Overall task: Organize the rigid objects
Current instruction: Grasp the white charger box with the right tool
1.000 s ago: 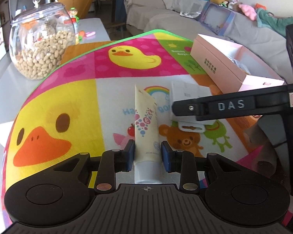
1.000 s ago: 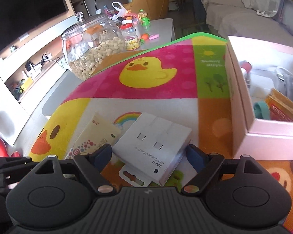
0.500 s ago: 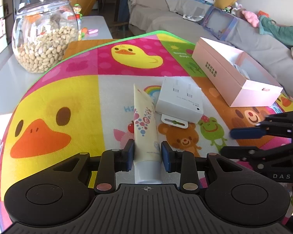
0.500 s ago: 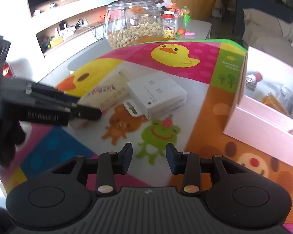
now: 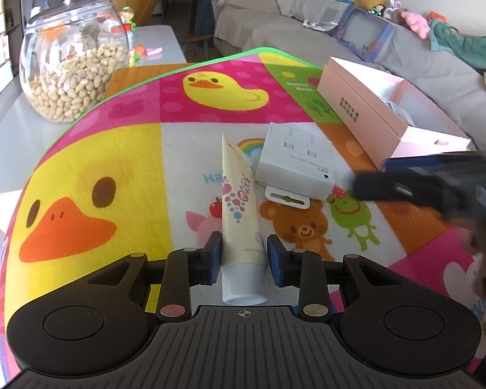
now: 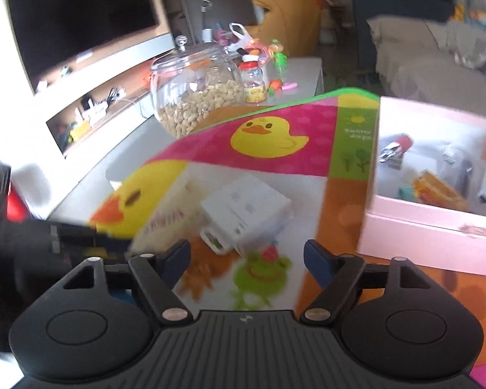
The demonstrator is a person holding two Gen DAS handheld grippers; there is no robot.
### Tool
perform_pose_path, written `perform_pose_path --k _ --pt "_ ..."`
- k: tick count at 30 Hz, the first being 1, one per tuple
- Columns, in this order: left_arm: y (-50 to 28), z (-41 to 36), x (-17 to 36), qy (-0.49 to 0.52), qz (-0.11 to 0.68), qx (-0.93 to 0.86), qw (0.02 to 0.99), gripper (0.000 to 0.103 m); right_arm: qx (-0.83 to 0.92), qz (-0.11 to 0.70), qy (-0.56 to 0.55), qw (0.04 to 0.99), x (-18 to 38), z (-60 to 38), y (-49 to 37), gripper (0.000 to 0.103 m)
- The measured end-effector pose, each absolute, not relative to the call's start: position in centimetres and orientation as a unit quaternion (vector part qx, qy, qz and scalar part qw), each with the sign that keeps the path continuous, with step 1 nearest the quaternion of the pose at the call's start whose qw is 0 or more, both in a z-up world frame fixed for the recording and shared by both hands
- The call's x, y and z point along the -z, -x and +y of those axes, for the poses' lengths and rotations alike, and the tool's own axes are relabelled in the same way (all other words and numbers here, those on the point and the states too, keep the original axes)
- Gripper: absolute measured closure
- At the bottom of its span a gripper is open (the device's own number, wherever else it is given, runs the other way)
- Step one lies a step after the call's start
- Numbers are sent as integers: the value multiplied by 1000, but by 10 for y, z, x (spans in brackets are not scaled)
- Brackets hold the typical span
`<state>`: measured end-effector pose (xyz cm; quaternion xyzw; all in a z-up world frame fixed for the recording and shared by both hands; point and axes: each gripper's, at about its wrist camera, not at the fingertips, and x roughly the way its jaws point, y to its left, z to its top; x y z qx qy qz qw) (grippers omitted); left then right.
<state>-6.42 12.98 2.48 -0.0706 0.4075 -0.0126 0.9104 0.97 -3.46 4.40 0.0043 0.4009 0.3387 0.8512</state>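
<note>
The left tongs [image 5: 244,256] straddle the capped near end of a cream plastic squeeze tube [image 5: 239,207] printed with coloured dots. Their blue pads stand narrowly apart at either side of the tube; the left pad looks to touch it while a sliver of gap shows at the right pad, so I judge this a loose bracket and not yet a firm clamp. The tube lies flat on the bright cartoon play mat [image 5: 113,149] that covers the tabletop, its long axis running straight away from these tongs toward the far side, crimped end farthest.

Just right of the tube, touching or nearly so, sits a flat white cardboard cable box [image 5: 295,162] with a hang tab on its near edge. The right tongs [image 6: 246,256] have just been opening and now stand wide with nothing between them; the box lies ahead of them and slightly left, a little beyond their tips.

The open pink cardboard storage box [image 6: 431,230], already holding small items, stands at the far right, nearer the right tongs. So the white box falls naturally to the right hand, the tube to the left.
</note>
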Motion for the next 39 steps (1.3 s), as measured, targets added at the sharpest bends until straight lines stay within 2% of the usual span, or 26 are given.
perform_pose_path --k 2,8,15,17,19,20,21,25,26,28,29,30,35,39 --pt "65 132 -25 78 404 13 911 70 -326 424 -20 845 -37 -17 -20 25" --pt "67 140 -24 102 398 18 911 70 -256 418 7 872 -17 27 -41 23" --pt "68 140 -24 101 398 21 912 69 -260 409 22 874 -12 46 -65 24" --pt "68 142 -23 106 397 23 912 69 -268 407 27 873 -13 42 -64 31" --pt "70 144 -23 112 397 24 911 69 -284 405 39 868 -14 35 -60 47" --pt "70 145 -23 115 397 24 910 69 -297 407 44 863 -15 30 -57 59" --pt "71 147 -23 118 398 24 910 69 -311 410 48 856 -15 25 -53 63" --pt "73 150 -23 126 399 23 908 69 -345 389 57 852 -26 6 -41 64" --pt "71 150 -23 128 400 23 907 69 -352 377 60 855 -31 3 -39 62" --pt "69 149 -24 127 403 20 906 69 -353 354 60 864 -45 0 -43 41" --pt "67 148 -24 124 404 18 906 69 -346 350 53 869 -50 1 -48 23" --pt "67 147 -24 122 404 16 906 69 -333 355 39 873 -52 3 -57 17" --pt "69 145 -23 123 399 13 909 69 -266 442 -67 854 -33 21 -96 17" --pt "70 147 -22 132 396 16 908 69 -217 471 -108 848 -17 45 -104 16"
